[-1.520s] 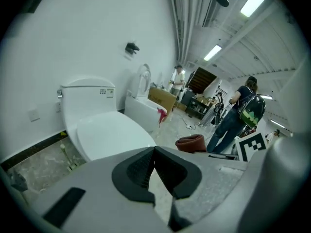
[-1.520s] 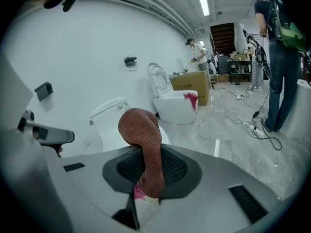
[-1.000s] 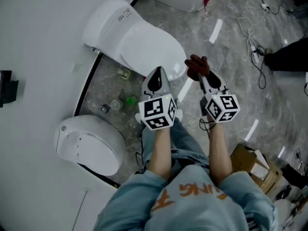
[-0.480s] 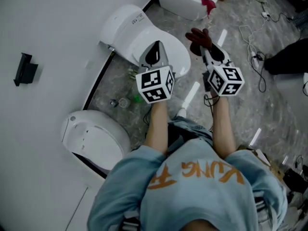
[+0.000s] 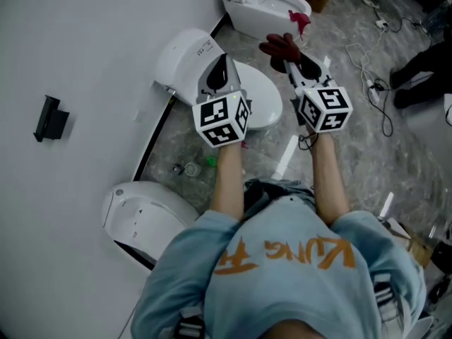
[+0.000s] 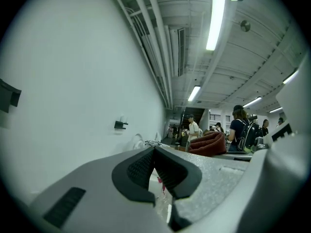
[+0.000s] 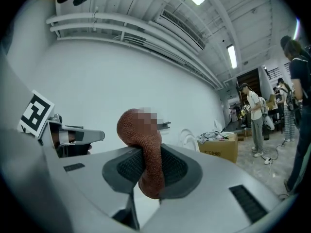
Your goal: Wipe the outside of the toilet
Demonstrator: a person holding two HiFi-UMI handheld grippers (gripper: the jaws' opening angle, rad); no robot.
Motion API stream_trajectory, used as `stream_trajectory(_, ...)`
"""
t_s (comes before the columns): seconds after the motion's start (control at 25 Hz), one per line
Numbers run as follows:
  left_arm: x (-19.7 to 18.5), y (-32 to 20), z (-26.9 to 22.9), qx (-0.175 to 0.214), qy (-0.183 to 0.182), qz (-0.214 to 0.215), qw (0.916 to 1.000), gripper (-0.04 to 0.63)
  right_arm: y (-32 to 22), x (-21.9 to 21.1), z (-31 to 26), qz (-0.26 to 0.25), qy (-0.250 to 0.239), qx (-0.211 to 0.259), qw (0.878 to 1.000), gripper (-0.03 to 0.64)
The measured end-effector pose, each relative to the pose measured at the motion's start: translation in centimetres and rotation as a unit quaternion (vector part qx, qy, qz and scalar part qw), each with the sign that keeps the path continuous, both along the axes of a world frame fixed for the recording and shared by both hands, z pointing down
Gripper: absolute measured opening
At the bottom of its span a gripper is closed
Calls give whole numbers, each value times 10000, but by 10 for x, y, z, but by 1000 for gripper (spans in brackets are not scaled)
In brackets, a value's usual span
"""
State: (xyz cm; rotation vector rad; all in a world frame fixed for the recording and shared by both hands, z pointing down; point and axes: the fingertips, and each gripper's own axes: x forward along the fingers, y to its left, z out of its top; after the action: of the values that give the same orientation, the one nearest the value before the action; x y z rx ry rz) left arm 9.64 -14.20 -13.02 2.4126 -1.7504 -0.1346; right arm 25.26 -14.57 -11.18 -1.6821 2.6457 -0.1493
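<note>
A white toilet (image 5: 185, 56) with its lid down stands against the wall in the head view. My left gripper (image 5: 221, 63) hangs over its seat, jaws shut with nothing between them (image 6: 154, 150). My right gripper (image 5: 290, 62) is held to the right of the toilet, above the floor, and is shut on a dark red cloth (image 5: 279, 47). In the right gripper view the cloth (image 7: 146, 152) bulges up from between the pads, and the left gripper (image 7: 73, 137) shows at the left. The same cloth (image 6: 209, 143) shows in the left gripper view.
A second toilet (image 5: 256, 9) with a red rag (image 5: 299, 18) on its rim stands further along the wall; a third (image 5: 145, 214) is nearer. Small bottles (image 5: 191, 167) lie on the floor by the wall. Cables (image 5: 367, 55) run at the right. People (image 7: 253, 115) stand far off.
Both grippers have moved forward and up, from the toilet's near edge to over its lid and beside it. The right gripper still holds the cloth. The head view has shifted forward too.
</note>
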Motion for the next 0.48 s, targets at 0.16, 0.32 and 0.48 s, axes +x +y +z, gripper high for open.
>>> stream_trajectory(0.16,4,5,-6,76,72,55,9999,-5,5,6,-6,17,1,113,9999,77)
stream_trajectory(0.32,11,6,-9,99,55,177,9998,-5,9,11,-13,107,31,214,9997,77)
stream_trajectory(0.48,16,5,-12,112,173,270,9994,-5,11,10,-14,103,153,221,9996,77)
